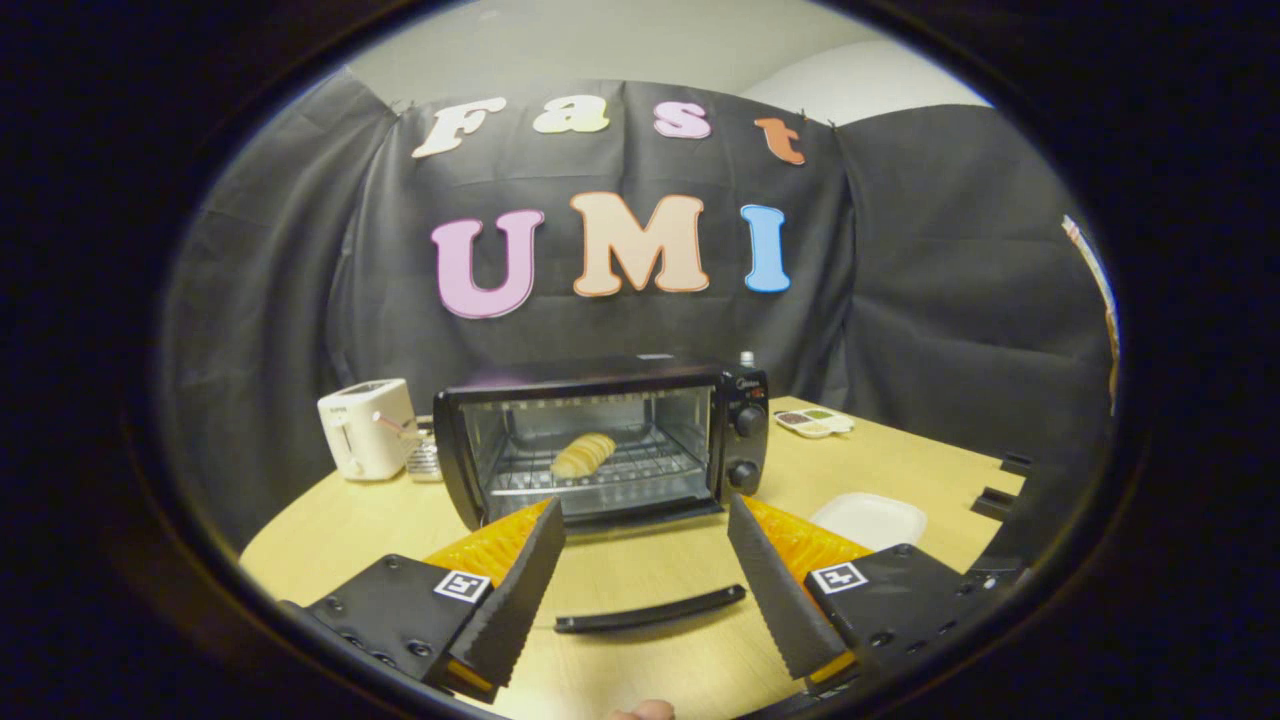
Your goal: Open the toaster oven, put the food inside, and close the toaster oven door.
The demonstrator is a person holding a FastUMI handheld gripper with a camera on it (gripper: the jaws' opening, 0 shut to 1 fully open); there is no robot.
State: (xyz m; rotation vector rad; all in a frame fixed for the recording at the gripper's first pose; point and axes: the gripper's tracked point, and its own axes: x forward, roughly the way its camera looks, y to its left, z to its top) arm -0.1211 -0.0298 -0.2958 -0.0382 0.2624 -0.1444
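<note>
A black toaster oven [742, 395] stands on the wooden table [905, 462], just beyond my fingers. Its glass door is folded down flat toward me, and the door's black handle [650, 609] lies between my two fingers, low over the table. Inside the oven, a pale bread roll [584, 454] rests on the wire rack. My gripper [642, 506] is open, with one finger on each side of the lowered door and touching nothing.
Left of the oven stands a white pop-up toaster [365, 428]. A white plate [868, 520] lies to the oven's right, near my right finger. Farther back is a small divided tray [813, 421]. A person's fingertip [645, 712] shows below the handle.
</note>
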